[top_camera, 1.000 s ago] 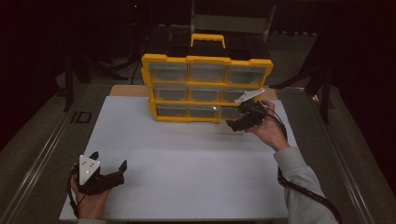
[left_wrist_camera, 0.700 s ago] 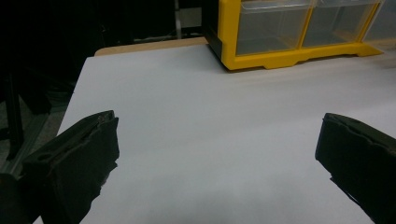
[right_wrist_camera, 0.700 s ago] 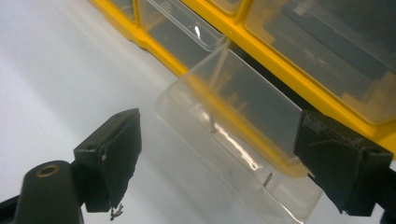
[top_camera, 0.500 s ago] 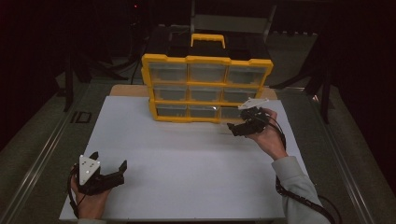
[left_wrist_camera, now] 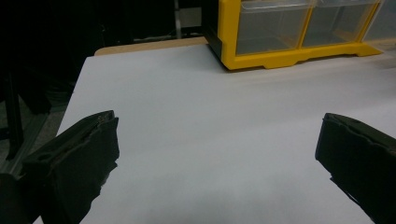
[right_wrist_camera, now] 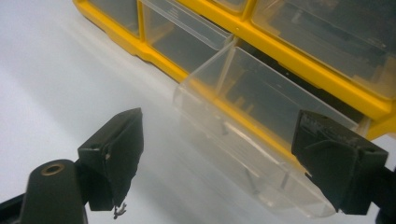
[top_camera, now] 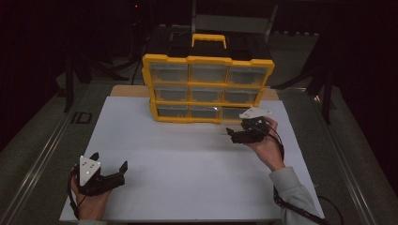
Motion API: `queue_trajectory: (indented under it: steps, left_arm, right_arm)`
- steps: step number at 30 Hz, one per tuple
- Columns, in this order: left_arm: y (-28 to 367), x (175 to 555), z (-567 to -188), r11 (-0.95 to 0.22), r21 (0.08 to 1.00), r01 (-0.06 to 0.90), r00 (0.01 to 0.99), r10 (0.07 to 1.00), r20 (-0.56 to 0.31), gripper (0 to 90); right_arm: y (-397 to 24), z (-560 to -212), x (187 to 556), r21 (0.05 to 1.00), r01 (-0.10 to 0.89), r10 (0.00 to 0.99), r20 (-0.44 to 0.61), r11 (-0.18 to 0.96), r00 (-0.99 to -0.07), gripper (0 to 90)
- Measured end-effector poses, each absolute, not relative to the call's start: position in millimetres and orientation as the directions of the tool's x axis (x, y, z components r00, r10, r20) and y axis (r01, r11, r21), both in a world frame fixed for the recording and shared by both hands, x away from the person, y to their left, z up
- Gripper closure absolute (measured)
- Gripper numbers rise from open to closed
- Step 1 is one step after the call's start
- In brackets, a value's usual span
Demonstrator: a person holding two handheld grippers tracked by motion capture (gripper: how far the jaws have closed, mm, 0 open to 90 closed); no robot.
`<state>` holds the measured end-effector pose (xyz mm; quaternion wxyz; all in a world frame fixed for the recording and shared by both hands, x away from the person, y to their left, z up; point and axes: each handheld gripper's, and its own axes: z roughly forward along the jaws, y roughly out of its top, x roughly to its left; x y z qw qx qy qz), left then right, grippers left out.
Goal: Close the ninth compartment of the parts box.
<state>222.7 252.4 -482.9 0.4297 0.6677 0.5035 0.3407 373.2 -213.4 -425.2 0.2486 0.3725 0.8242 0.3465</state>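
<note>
Resting low at the near left corner of the white table [top_camera: 187, 159], the left gripper [top_camera: 109, 174] sits in a person's hand with its jaws spread wide and nothing between them — the left gripper view shows bare white surface across the gap, with the corner of the yellow cabinet [left_wrist_camera: 289, 51] well ahead of it. Further right, at the far middle of the table, stands that yellow drawer cabinet [top_camera: 209, 86], three rows of three clear drawers under a yellow carrying handle [top_camera: 209, 40]. At the cabinet's lower right corner the right gripper [top_camera: 238, 134], held in the person's right hand [top_camera: 265, 145], hovers just in front of the bottom row. Its jaws are also spread apart and grip nothing. In the right gripper view a clear plastic drawer [right_wrist_camera: 243, 126] is pulled partway out of the yellow frame — its front end lies between and beyond the two black jaws, apart from both of them. A grey sleeve [top_camera: 293, 192] reaches in from the bottom right.
</note>
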Motion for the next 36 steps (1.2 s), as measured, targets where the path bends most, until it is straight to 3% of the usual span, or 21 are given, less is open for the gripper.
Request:
queue_trajectory:
  steps: [10,17,18,19,20,21,22,23,26,36]
  left_arm:
    - [251.8,222.3,-483.3,-0.124,0.916,0.382,0.261,0.965,0.022,0.3]
    - [252.3,222.0,-483.4,-0.122,0.916,0.383,0.258,0.966,0.021,0.3]
    - [252.3,221.9,-483.3,-0.122,0.916,0.383,0.258,0.966,0.02,0.3]
    - [252.3,221.8,-483.3,-0.122,0.916,0.383,0.259,0.966,0.02,0.3]
    - [252.3,221.9,-483.3,-0.123,0.916,0.382,0.259,0.966,0.021,0.3]
    - [252.2,221.8,-483.2,-0.123,0.916,0.382,0.259,0.966,0.021,0.3]
    - [252.2,221.8,-483.2,-0.123,0.916,0.382,0.259,0.966,0.021,0.3]
    - [252.2,221.8,-483.2,-0.122,0.916,0.382,0.258,0.966,0.021,0.3]
    - [252.3,221.8,-483.2,-0.122,0.916,0.382,0.258,0.966,0.021,0.3]
    - [252.1,221.6,-483.0,-0.122,0.916,0.382,0.258,0.966,0.021,0.3]
  right_arm:
    - [-220.5,-431.7,356.3,0.784,0.451,0.799,-0.093,0.427,-0.594,24.1]
    - [-225.0,-436.3,343.9,0.798,0.449,0.805,-0.074,0.402,-0.589,37.1]
    - [-226.0,-436.9,341.8,0.802,0.445,0.807,-0.076,0.398,-0.585,41.1]
    - [-227.0,-438.5,339.5,0.801,0.452,0.817,-0.079,0.393,-0.57,52.3]
    - [-227.0,-438.5,339.5,0.801,0.452,0.817,-0.079,0.393,-0.57,52.3]
    - [-228.7,-441.1,338.4,0.8,0.459,0.825,-0.077,0.386,-0.56,67.5]
    - [-228.7,-441.1,338.4,0.8,0.459,0.825,-0.077,0.386,-0.56,67.5]
    - [-231.0,-444.3,339.1,0.803,0.464,0.83,-0.068,0.375,-0.554,82.4]
    - [-231.9,-448.0,339.6,0.803,0.465,0.837,-0.074,0.372,-0.542,89.7]
    - [-229.8,-464.5,348.1,0.79,0.487,0.858,-0.093,0.372,-0.505,89.8]
